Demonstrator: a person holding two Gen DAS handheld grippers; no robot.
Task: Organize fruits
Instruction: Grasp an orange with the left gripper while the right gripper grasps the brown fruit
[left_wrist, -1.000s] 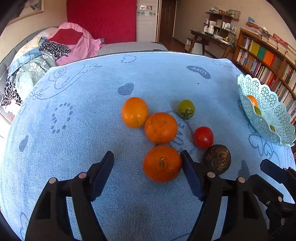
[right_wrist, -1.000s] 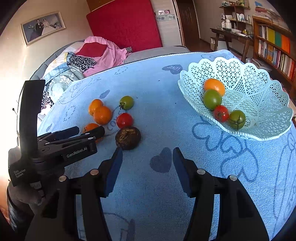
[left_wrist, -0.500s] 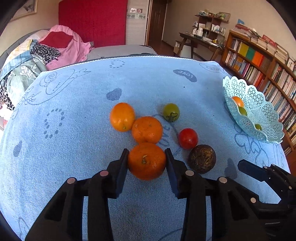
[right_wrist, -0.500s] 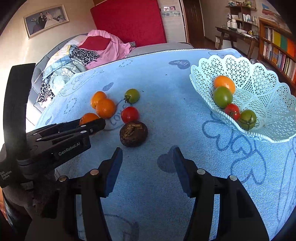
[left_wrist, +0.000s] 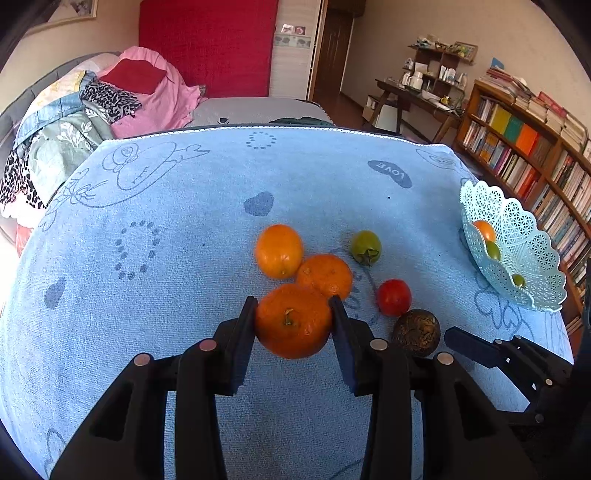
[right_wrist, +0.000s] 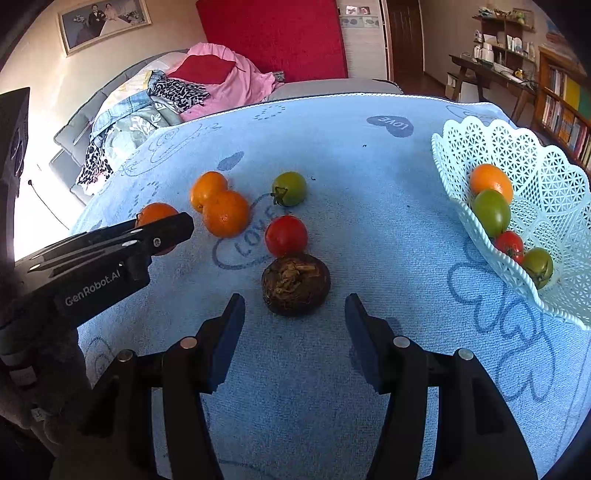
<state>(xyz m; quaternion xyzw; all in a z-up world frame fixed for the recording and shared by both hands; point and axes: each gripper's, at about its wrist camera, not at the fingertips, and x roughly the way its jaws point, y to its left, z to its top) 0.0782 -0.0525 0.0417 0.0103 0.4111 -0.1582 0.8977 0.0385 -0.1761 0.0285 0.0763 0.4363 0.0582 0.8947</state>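
2 pads (left_wrist: 246, 332) pinching dimpled round orange (left_wrist: 293, 320), terry blue towel (left_wrist: 184, 258), lacy basket (left_wrist: 524, 243)

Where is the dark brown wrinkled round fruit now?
In the right wrist view the dark brown wrinkled round fruit lies on the blue towel, just ahead of the open right gripper, directly in front of the red tomato.
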